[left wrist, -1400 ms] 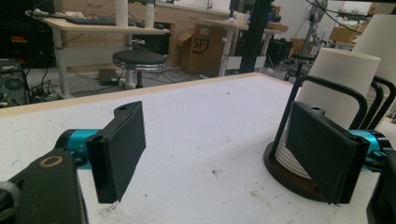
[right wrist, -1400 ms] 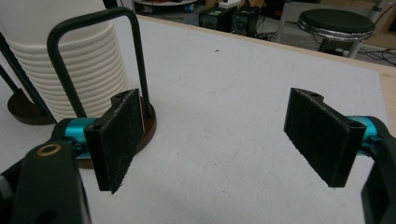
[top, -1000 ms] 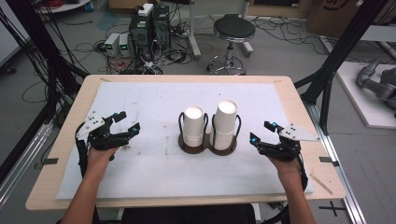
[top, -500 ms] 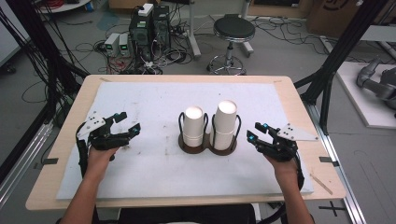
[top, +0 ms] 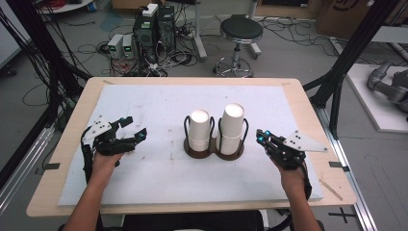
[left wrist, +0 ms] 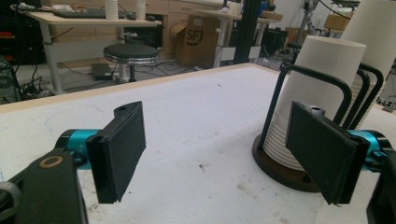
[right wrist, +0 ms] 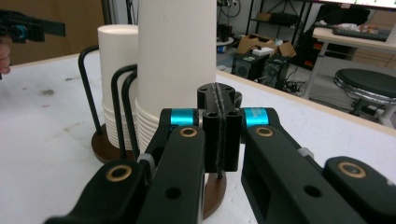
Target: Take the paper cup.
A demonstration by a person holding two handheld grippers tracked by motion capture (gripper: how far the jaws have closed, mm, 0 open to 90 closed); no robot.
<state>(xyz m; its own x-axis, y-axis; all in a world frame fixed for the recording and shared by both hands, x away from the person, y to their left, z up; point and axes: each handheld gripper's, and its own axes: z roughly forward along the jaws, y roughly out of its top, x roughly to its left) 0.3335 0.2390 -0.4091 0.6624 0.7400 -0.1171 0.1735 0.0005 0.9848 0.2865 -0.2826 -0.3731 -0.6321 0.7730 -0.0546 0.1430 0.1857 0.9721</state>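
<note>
Two stacks of white paper cups, a shorter left stack (top: 199, 129) and a taller right stack (top: 233, 126), stand in a dark round holder (top: 214, 153) with black wire loops at mid-table. My right gripper (top: 260, 136) lies just right of the holder, pointing at the taller stack (right wrist: 177, 56). Its jaws have just been closing and now meet with nothing between them (right wrist: 218, 95). My left gripper (top: 132, 129) rests well left of the cups, jaws wide apart and empty (left wrist: 219, 158), with the shorter stack (left wrist: 322, 70) beyond its right jaw.
A white mat (top: 154, 173) covers the wooden table (top: 72, 144). Behind the table stand a black stool (top: 237, 31) and computer boxes with cables (top: 154, 29) on the floor. A black frame post (top: 346, 62) rises at the right.
The right gripper's jaws went from apart to closed together, and that hand edged slightly toward the cup holder. The left gripper and the cups stayed put.
</note>
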